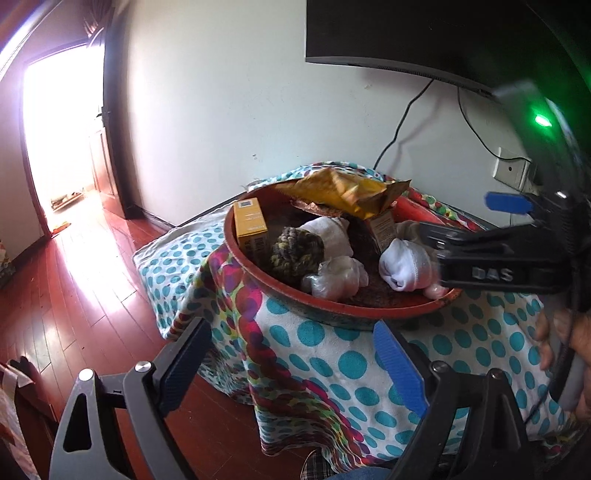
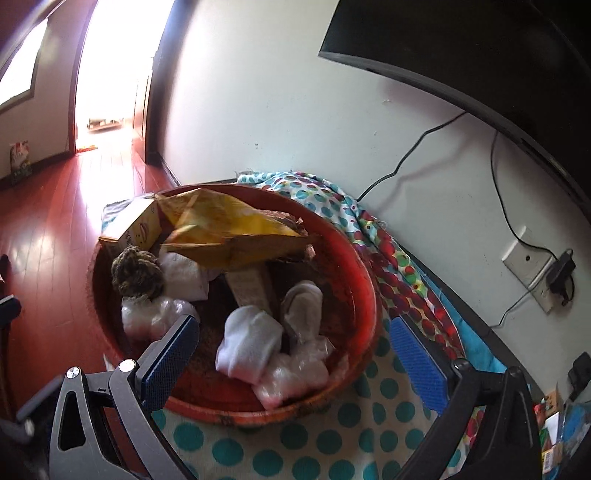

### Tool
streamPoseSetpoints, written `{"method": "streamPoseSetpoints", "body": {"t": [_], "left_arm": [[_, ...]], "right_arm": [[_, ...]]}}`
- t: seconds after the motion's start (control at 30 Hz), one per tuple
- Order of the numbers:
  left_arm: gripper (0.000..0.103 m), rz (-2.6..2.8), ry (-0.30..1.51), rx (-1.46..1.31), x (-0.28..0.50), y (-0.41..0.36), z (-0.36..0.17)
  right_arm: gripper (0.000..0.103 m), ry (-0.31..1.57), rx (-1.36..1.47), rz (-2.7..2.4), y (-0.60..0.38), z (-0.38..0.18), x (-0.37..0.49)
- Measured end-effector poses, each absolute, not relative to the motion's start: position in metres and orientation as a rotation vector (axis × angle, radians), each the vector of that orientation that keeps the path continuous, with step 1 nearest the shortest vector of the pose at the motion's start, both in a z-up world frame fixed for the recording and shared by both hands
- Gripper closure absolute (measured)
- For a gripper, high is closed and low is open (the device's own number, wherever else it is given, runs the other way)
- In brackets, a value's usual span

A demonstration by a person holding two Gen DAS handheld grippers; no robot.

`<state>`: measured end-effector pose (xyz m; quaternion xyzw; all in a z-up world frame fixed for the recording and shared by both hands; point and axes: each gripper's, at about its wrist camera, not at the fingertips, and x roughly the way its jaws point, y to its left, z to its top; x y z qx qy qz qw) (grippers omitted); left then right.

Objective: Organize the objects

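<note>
A round red tray (image 1: 258, 280) (image 2: 365, 273) sits on a table under a dotted cloth (image 1: 332, 354). In it lie a yellow box (image 1: 251, 229), a green-brown yarn ball (image 1: 297, 251) (image 2: 136, 275), a yellow paper bag (image 1: 343, 190) (image 2: 221, 225), rolled white socks (image 1: 404, 264) (image 2: 247, 345), clear plastic bags (image 1: 336, 277) (image 2: 291, 373) and a small carton (image 2: 249, 286). My left gripper (image 1: 291, 362) is open and empty, in front of and below the tray. My right gripper (image 2: 295, 354) is open over the tray's near side, with the white socks between its fingers; it shows at the right in the left wrist view (image 1: 480, 221).
A dark screen (image 1: 406, 33) hangs on the white wall above the table, with cables down to a wall socket (image 2: 528, 266). Red wooden floor (image 1: 74, 295) lies left of the table, toward a bright doorway. Small boxes (image 2: 554, 424) lie at the far right.
</note>
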<state>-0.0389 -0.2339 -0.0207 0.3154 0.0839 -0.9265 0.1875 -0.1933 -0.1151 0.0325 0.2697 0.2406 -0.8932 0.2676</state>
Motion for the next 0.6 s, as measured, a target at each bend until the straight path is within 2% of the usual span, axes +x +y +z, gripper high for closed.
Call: {"method": "streamPoseSetpoints", "body": {"t": [0.07,0.23,0.6], "left_arm": [[0.01,-2.58,0.215,0.893,-0.04,-0.231,-0.017],[0.009,-2.58,0.187,0.914,-0.033,-0.216,-0.007],[0.009,-2.619,0.145,0.895,0.016,-0.176,0.04]], "right_arm": [[0.0,0.629,0.744,-2.456,-0.104,0.032,-0.19],[0.0,0.43,0.83,-2.532,-0.086,0.031,-0.178],[0.0,0.292,0.799,-2.586,-0.061,0.066,-0.12]]}}
